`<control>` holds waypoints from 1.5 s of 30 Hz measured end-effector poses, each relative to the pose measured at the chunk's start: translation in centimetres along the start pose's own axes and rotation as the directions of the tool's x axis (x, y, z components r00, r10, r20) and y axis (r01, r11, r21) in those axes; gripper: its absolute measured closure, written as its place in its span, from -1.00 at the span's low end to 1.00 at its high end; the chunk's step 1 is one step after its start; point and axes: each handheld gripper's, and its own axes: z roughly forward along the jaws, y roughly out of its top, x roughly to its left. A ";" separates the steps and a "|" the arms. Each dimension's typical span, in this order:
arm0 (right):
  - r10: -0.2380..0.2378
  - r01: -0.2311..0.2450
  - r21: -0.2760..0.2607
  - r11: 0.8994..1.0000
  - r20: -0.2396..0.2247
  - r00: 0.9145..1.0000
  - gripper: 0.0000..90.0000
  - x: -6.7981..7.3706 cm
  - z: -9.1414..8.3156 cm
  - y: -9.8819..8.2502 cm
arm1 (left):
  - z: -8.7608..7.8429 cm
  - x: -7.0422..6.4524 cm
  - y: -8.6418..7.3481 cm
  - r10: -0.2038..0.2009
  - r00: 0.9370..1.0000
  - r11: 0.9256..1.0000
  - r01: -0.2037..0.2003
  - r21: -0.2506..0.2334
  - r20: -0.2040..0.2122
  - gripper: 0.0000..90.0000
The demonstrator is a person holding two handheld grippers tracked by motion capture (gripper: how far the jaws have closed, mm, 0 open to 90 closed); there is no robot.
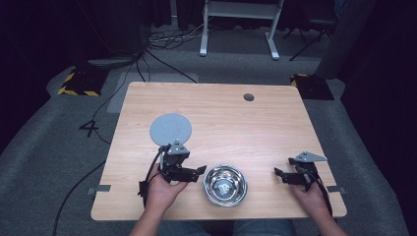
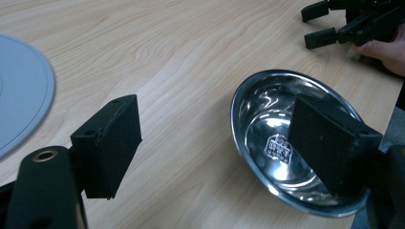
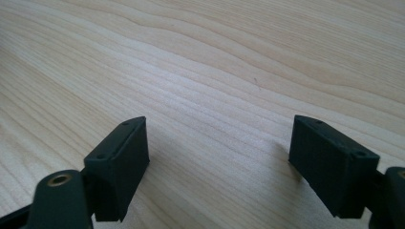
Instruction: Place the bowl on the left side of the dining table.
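Honestly, left gripper (image 1: 199,171) gapes wide beside the bowl (image 1: 225,185); shiny rim could slip. Right gripper (image 1: 279,174) wide too.

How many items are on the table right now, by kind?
Plate: 1
Bowl: 1
Total: 2
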 end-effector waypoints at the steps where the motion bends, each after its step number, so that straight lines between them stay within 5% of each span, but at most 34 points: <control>1: -0.003 0.003 0.001 1.000 0.000 1.000 -0.52 0.0 0.0 0.0 | 0.3 -0.1 0.2 0.006 1.000 1.000 -0.006 0.010 0.003 -0.58; 18: -0.003 0.003 0.001 1.000 0.001 1.000 -0.52 0.0 0.0 0.0 | 4.1 -2.5 2.2 0.072 0.995 0.994 -0.077 0.077 0.064 -0.50; 25: -0.004 0.004 0.001 1.000 0.001 1.000 -0.52 0.0 0.0 0.0 | 5.7 -2.0 1.6 0.015 0.997 0.989 -0.026 0.145 0.074 -0.38; 28: -0.003 0.003 0.001 1.000 0.001 1.000 -0.52 0.0 0.0 0.0 | 6.6 -1.8 1.3 -0.009 0.998 0.981 -0.005 0.196 0.067 -0.25; 30: -0.004 0.004 0.001 1.000 0.001 1.000 -0.52 0.0 0.0 0.0 | 7.4 -1.8 1.1 -0.017 0.999 0.966 0.004 0.259 0.048 -0.13; 32: -0.004 0.004 0.001 1.000 0.001 1.000 -0.52 0.0 0.0 0.0 | 7.7 -1.9 1.0 -0.027 0.998 0.962 0.012 0.273 0.051 -0.08; 33: -0.004 0.004 0.000 1.000 0.001 1.000 -0.52 0.0 0.0 0.0 | 8.1 -1.8 0.9 -0.034 0.999 0.954 0.019 0.300 0.042 0.07; 41: -0.004 0.004 0.001 1.000 0.002 1.000 -0.52 0.0 0.0 0.0 | 8.4 -1.7 0.7 -0.022 1.000 0.929 0.021 0.369 -0.002 0.45; 45: -0.004 0.004 0.002 1.000 0.002 1.000 -0.52 0.0 0.0 0.0 | 8.5 -1.8 0.6 -0.012 1.000 0.915 0.007 0.402 0.011 0.63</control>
